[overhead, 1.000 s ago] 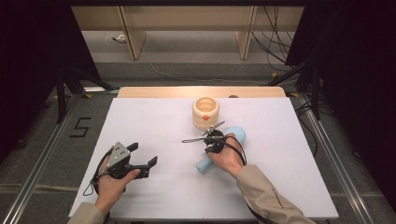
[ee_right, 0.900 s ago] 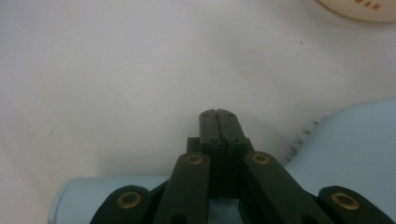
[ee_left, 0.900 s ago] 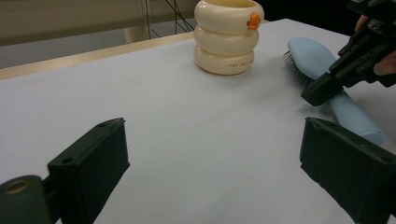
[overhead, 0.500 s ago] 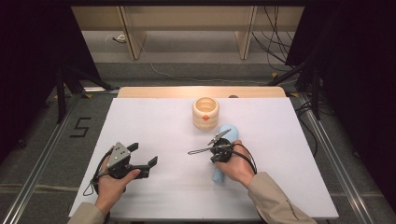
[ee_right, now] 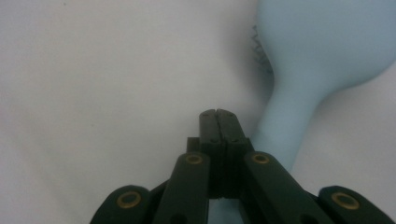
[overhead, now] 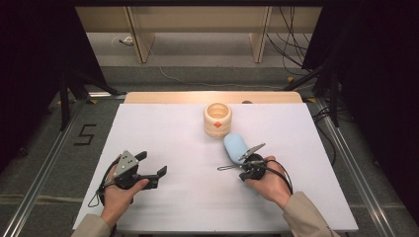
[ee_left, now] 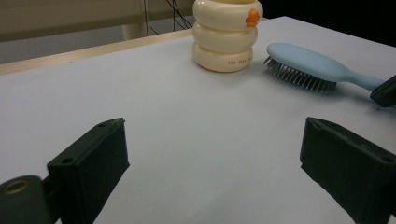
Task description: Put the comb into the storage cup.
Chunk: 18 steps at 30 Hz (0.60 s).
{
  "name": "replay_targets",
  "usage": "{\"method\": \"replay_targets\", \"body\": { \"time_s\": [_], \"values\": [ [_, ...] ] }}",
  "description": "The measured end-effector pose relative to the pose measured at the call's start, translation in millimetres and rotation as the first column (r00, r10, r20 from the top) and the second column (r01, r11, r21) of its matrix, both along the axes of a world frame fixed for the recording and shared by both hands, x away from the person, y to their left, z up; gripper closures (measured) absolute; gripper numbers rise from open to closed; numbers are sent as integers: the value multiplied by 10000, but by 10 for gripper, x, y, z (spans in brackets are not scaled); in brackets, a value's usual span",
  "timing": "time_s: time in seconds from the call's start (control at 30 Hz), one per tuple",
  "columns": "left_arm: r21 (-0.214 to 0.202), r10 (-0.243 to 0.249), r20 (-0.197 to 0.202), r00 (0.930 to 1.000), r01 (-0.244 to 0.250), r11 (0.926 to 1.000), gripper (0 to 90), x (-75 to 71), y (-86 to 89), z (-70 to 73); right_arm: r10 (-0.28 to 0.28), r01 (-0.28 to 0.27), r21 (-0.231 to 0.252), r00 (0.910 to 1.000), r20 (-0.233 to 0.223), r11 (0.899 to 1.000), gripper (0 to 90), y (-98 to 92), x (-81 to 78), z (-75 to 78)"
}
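**Blue brush flat on the surface, my right tongs closed and empty just above its handle**

My right tongs (ee_right: 218, 116) are fully closed, the two black jaws pressed flat against each other with nothing between them. In the right gripper view they sit above the narrow neck of the light blue hairbrush (ee_right: 322, 56), whose handle runs down beside and under the jaws; whether they touch it I cannot tell. From the high view my right hand (overhead: 269, 180) is at the right of the white surface (overhead: 163, 128), the right tongs (overhead: 249, 165) at the near end of the hairbrush (overhead: 234, 146).

The hairbrush lies bristles down on the surface, its broad head pointing away from me toward the cream ringed cup (overhead: 217, 118), close to it but not touching. In the left gripper view the hairbrush (ee_left: 310, 65) rests just right of the cup (ee_left: 226, 35), which stands upright and carries a small orange figure (ee_left: 252, 17) near its rim.

My left tongs (ee_left: 215, 154) stand wide open, the two pads far apart with only bare surface between them, gripping nothing. In the high view my left hand (overhead: 121, 185) rests at the near left of the surface, the left tongs (overhead: 148, 170) well apart from the brush and the cup.
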<state>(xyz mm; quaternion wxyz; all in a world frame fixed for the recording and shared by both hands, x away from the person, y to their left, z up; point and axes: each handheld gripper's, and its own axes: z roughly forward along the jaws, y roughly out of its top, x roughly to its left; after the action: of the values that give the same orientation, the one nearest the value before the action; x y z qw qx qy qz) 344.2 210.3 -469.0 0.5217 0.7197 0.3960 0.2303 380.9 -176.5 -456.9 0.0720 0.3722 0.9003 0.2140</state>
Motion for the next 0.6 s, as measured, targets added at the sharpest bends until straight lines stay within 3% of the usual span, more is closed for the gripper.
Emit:
{"method": "replay_targets", "body": {
  "time_s": [0.6],
  "values": [
    [28, -29, -16, 10000, 29, 10000, 72, 1, 2, -2, -666, 673, -312, 9975, 224, 9972, 900, -285, 8, 33]
  ]
}}
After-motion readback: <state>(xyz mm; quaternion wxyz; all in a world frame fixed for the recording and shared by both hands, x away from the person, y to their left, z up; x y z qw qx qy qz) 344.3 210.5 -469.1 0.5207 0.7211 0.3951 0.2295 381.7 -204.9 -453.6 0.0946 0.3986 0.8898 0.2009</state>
